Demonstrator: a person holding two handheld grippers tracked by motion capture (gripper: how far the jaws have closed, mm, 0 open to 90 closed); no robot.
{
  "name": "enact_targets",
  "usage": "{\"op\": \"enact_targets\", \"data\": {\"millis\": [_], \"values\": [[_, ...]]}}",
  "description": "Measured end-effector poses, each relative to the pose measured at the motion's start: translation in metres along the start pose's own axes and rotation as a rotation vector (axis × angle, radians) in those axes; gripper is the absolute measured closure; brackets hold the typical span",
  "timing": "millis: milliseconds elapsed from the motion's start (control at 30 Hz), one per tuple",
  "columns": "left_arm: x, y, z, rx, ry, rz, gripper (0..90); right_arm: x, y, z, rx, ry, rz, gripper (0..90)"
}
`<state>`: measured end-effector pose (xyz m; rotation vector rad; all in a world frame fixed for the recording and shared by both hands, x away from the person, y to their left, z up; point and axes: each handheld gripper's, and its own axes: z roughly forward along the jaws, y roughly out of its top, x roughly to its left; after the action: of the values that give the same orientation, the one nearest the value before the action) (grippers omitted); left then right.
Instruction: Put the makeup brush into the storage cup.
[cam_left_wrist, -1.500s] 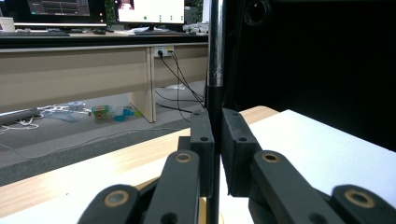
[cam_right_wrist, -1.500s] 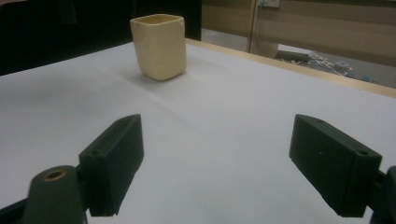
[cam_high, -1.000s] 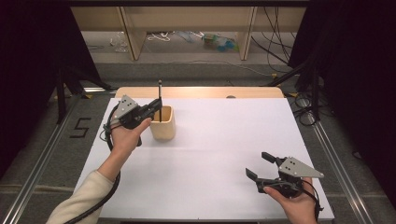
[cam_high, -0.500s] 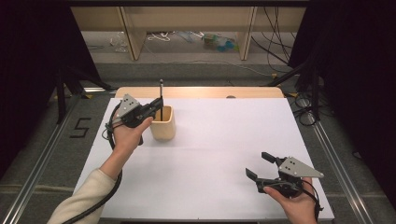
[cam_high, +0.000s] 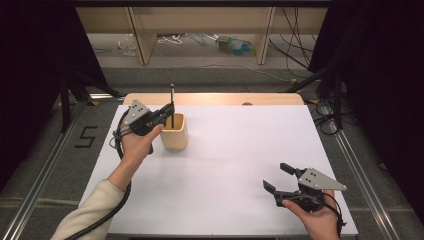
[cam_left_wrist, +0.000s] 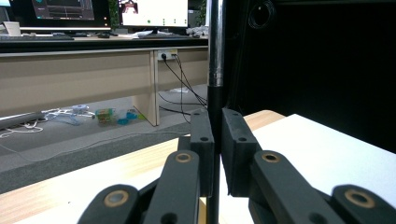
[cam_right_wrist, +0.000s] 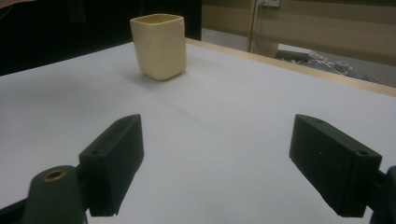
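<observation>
A cream square cup (cam_high: 174, 132) (cam_right_wrist: 159, 46) stands on the white table top at the left rear. My left gripper (cam_high: 169, 112) (cam_left_wrist: 217, 154) hovers over the cup's rim, shut on a thin dark pen (cam_high: 172, 104) (cam_left_wrist: 215, 65) that stands upright with its lower end inside the cup. The pen's silver-and-black shaft runs up between the two pads (cam_left_wrist: 202, 144). My right gripper (cam_high: 279, 178) (cam_right_wrist: 231, 168) rests low at the front right of the table, open, with nothing between its fingers, pointing toward the cup.
The white sheet (cam_high: 240, 150) covers most of the wooden table (cam_high: 215, 98). Beyond the far edge are wooden shelf legs (cam_high: 142, 35), cables and small clutter on the floor. Dark curtains stand on both sides. A "5" mark (cam_high: 85, 136) lies on the floor at left.
The left gripper with the pen has barely shifted over the cup. The right gripper has stayed still.
</observation>
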<state>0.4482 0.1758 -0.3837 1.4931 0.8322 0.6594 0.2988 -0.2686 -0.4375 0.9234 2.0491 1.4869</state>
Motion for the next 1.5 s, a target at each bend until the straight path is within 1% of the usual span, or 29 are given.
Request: {"op": "enact_targets", "data": {"millis": [200,233,400,433,533,600,633,667,767,800,900,967,1000,1033,1100,1133,1167,1233,1400,1500], "values": [[0.002,0.000,0.001,0.000,0.002,0.006,83.6,0.000,0.000,0.000,0.000,-0.004,-0.001,19.0],[0.002,-0.001,0.001,-0.001,0.003,0.000,83.6,0.000,0.000,0.000,0.001,-0.005,-0.002,19.0],[0.003,-0.001,0.002,0.001,0.004,0.011,83.6,0.000,0.000,0.000,0.007,-0.001,0.002,19.0],[0.003,-0.001,0.003,0.000,0.002,0.005,83.6,0.000,0.000,0.000,0.006,-0.003,-0.004,19.0],[0.003,-0.001,0.003,0.000,0.003,0.008,83.6,0.000,0.000,0.000,0.001,-0.003,-0.003,19.0],[0.003,-0.001,0.004,-0.002,0.005,0.004,83.6,0.000,0.000,0.000,0.004,-0.001,0.004,19.0],[0.003,-0.001,0.004,-0.001,-0.004,0.001,83.6,0.000,0.000,0.000,0.005,0.000,0.004,19.0],[0.003,-0.001,0.004,0.001,-0.002,-0.002,83.6,0.000,0.000,0.000,0.005,0.000,0.004,19.0],[0.004,-0.002,0.005,0.000,-0.002,0.000,83.6,0.000,0.000,0.000,0.001,-0.003,-0.003,19.0],[0.004,-0.002,0.006,-0.001,-0.002,0.003,83.5,0.000,0.000,0.000,0.004,-0.001,0.004,19.0],[0.005,-0.003,0.007,-0.003,-0.002,0.017,83.6,0.000,0.000,0.000,0.006,0.001,0.005,19.0],[0.006,-0.003,0.007,-0.004,-0.002,0.023,83.6,0.000,-0.001,0.000,0.002,-0.005,-0.006,19.0],[0.006,-0.003,0.007,-0.004,-0.002,0.023,83.6,0.000,-0.001,0.000,0.002,-0.005,-0.006,19.0],[0.005,-0.003,0.008,-0.005,-0.002,0.017,83.6,0.001,0.000,0.000,0.006,-0.003,0.004,19.0],[0.005,-0.003,0.009,-0.007,-0.002,0.016,83.6,0.000,0.000,0.000,0.005,-0.003,0.003,19.0],[0.006,-0.003,0.010,-0.010,-0.007,0.024,83.6,0.000,0.000,0.000,0.005,-0.003,0.003,19.0],[0.005,-0.003,0.009,-0.005,0.006,0.013,83.6,0.000,0.000,0.000,0.001,-0.005,-0.005,19.0],[0.005,-0.004,0.011,-0.006,0.005,0.005,83.6,0.000,0.000,0.000,0.005,-0.003,0.003,19.0],[0.006,-0.005,0.011,-0.003,0.008,0.019,83.6,0.000,-0.001,0.000,0.004,-0.003,-0.003,18.9],[0.006,-0.005,0.011,-0.002,0.011,0.017,83.6,0.000,-0.001,0.001,0.001,-0.002,-0.004,19.0]]}}
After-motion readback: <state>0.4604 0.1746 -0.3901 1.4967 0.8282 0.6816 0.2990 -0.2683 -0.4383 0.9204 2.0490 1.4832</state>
